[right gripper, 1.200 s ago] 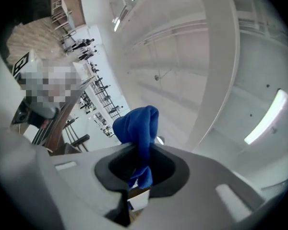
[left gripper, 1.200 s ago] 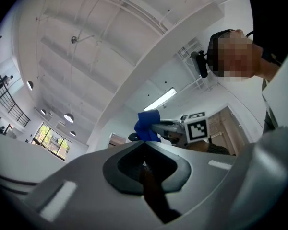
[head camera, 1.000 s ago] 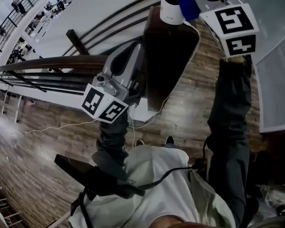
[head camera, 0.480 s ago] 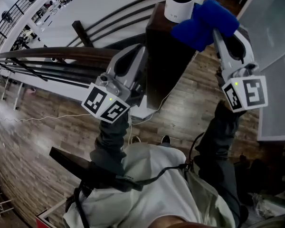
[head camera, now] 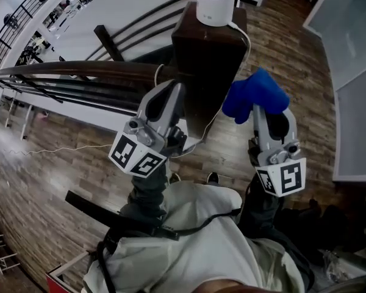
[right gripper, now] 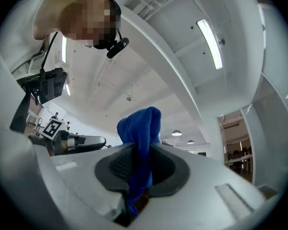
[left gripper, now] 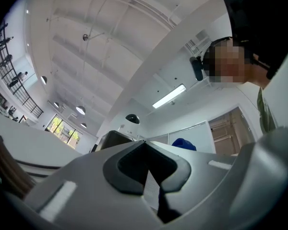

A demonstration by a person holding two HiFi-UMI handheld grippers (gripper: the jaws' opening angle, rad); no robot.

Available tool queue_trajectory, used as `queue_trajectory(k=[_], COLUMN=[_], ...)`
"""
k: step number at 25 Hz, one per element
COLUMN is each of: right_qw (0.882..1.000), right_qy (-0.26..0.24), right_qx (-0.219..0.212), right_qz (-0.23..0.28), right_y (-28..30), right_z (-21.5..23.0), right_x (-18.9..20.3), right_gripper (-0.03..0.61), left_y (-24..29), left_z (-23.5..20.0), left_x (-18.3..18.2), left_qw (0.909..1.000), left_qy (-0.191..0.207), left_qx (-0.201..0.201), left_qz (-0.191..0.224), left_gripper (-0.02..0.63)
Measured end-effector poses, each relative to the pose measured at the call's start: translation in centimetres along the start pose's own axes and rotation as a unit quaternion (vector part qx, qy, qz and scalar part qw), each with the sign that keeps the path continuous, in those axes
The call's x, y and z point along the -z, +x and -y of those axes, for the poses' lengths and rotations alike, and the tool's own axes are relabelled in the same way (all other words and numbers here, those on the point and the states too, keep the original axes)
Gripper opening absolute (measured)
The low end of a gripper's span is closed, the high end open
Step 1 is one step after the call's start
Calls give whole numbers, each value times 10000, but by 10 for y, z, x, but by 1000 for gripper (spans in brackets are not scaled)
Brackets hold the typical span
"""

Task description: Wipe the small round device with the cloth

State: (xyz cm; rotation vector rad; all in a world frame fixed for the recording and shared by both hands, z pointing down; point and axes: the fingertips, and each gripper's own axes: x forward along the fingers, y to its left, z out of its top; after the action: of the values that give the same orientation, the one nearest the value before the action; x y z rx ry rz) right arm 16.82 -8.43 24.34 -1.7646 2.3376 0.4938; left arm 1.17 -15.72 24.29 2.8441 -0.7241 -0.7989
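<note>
The blue cloth (right gripper: 140, 138) is clamped between the jaws of the right gripper (head camera: 263, 112) and is bunched beyond their tips. The small round device (head camera: 216, 3) is seen on a dark post (head camera: 207, 60), farther off and left of the cloth, well apart from it. The jaws of the left gripper (head camera: 169, 93) are pressed together, with nothing between them.

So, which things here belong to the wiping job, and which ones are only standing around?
For the job:
- small round device
- blue cloth, clamped in the right hand-held gripper

Only around:
- dark wooden post, under the device
- handrail
- wooden floor
- left hand-held gripper, shut and empty
</note>
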Motion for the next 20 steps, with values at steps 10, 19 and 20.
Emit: queue_trajectory(k=[10,19,20], right_qw=[9998,9982,9980], right_qy=[110,205,219], right_qx=[-189,-561,-598], right_qz=[-37,49,61], right_y=[-19,-27,-28], right_z=[4,12,13], right_x=[15,21,21], right_gripper=[51,51,51], left_y=[-12,-5,-4], left_z=[17,37,39], left_x=[18,28,29], left_qw=[9996,9991,9991], left_qy=[2,118,130], left_qx=[-287,-397,-410], left_qz=[-60,-37,-31], left_gripper=[3,3,3])
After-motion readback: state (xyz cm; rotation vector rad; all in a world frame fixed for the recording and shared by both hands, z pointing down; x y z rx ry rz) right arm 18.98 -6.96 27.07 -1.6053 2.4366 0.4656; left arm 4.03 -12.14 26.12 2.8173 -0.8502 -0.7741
